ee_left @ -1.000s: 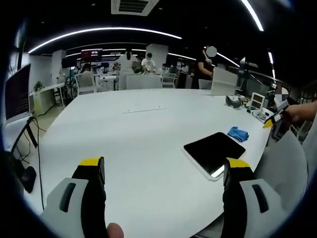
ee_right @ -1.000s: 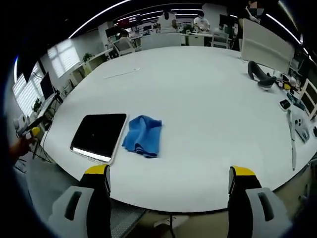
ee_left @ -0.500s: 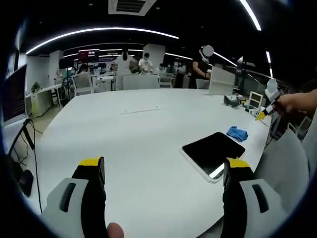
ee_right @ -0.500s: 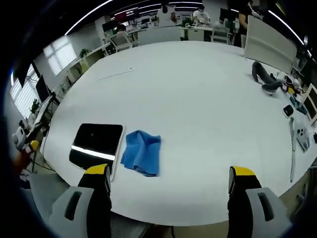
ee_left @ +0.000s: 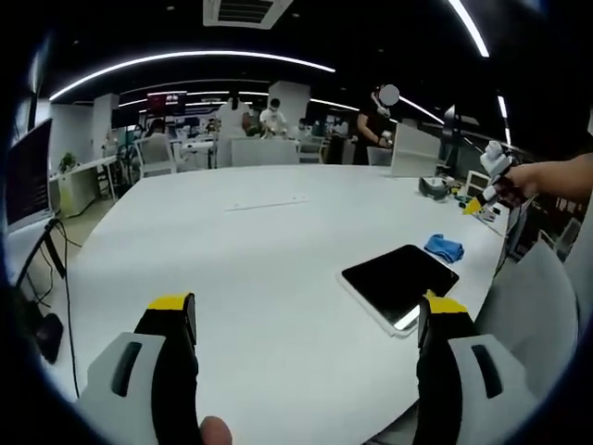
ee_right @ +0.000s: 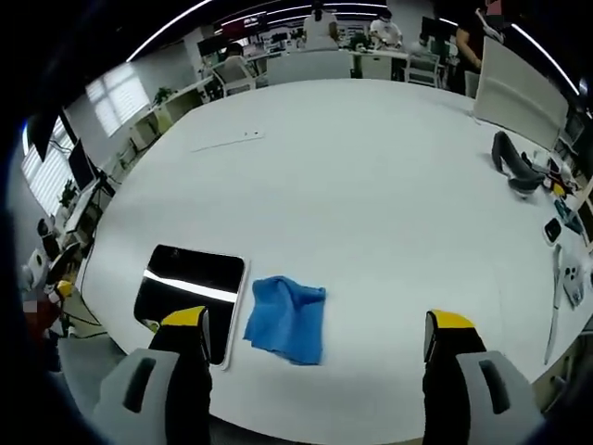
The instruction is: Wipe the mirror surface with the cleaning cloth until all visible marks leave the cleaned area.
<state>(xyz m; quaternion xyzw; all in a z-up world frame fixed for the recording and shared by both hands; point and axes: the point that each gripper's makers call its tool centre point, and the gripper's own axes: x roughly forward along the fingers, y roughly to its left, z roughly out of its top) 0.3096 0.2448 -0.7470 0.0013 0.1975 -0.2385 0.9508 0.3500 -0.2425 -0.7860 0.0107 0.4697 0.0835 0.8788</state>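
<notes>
A dark rectangular mirror (ee_left: 400, 283) with a pale rim lies flat on the white table, near its right edge in the left gripper view. Just beyond it sits a crumpled blue cleaning cloth (ee_left: 445, 248). In the right gripper view the mirror (ee_right: 190, 286) lies at lower left with the cloth (ee_right: 288, 318) right beside it, between my jaws. My left gripper (ee_left: 306, 320) is open over bare table, left of the mirror. My right gripper (ee_right: 315, 334) is open, hovering above the cloth. The right gripper (ee_left: 489, 181) also shows in a hand at far right of the left gripper view.
The big white round table (ee_right: 371, 185) carries headphones (ee_right: 517, 169) and small devices (ee_right: 567, 278) along its right edge. Office desks, chairs and people (ee_left: 269, 120) stand beyond it. A monitor (ee_left: 28, 176) and cables are at left. A grey chair back (ee_left: 533, 306) stands by the mirror.
My right gripper has moved forward over the table, so cloth and mirror now lie lower in its view, the cloth between the jaws. In the left view the hand with it rose.
</notes>
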